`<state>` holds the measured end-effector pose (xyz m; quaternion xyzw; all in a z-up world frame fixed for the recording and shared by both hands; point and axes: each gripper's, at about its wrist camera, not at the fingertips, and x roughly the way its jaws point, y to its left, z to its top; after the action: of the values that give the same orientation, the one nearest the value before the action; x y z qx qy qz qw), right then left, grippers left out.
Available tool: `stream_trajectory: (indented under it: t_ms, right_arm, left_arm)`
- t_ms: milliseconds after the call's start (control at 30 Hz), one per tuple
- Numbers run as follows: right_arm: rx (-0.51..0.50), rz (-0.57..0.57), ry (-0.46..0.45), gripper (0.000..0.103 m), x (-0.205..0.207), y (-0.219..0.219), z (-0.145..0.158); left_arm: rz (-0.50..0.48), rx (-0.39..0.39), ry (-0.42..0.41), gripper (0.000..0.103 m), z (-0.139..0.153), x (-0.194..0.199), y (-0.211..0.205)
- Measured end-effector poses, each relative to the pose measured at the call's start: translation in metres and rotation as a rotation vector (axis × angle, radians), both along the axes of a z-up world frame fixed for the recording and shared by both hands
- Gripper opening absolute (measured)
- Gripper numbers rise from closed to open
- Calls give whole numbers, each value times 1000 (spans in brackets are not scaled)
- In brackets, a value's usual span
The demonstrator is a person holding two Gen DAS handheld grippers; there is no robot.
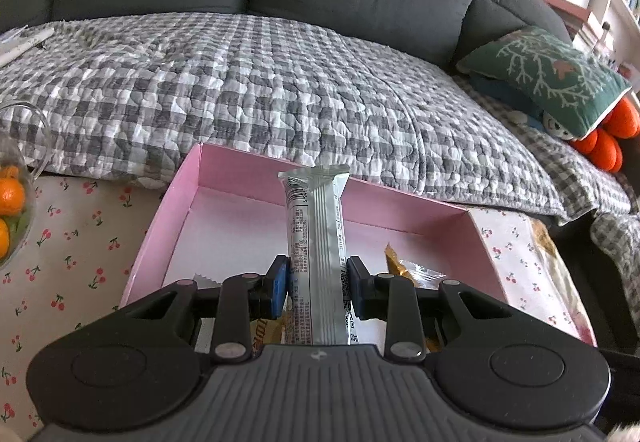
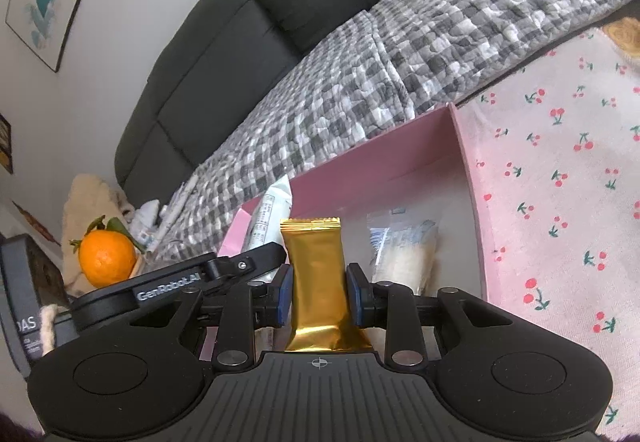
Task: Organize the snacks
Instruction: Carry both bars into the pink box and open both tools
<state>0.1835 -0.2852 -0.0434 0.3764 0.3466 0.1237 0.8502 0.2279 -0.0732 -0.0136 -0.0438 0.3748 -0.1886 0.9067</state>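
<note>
Two snack packets are held over a pink box on the table.
The silver bar, clamped by the left gripper, and the gold packet, pinched by the right gripper, are each pointed lengthwise toward 12 o'clock.

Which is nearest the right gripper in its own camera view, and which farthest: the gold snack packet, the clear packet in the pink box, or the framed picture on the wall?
1. Gold snack packet: clamped in the right gripper.
2. Clear packet: just ahead, slightly right, inside the pink box.
3. Framed picture: far upper left, on the wall.
</note>
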Motion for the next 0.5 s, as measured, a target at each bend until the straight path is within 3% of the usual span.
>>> stream_trajectory:
  t_ms: [500]
  right_arm:
    - [-13, 4, -3, 28, -1, 0, 2]
  left_arm:
    - [22, 43, -10, 26, -4, 6, -2]
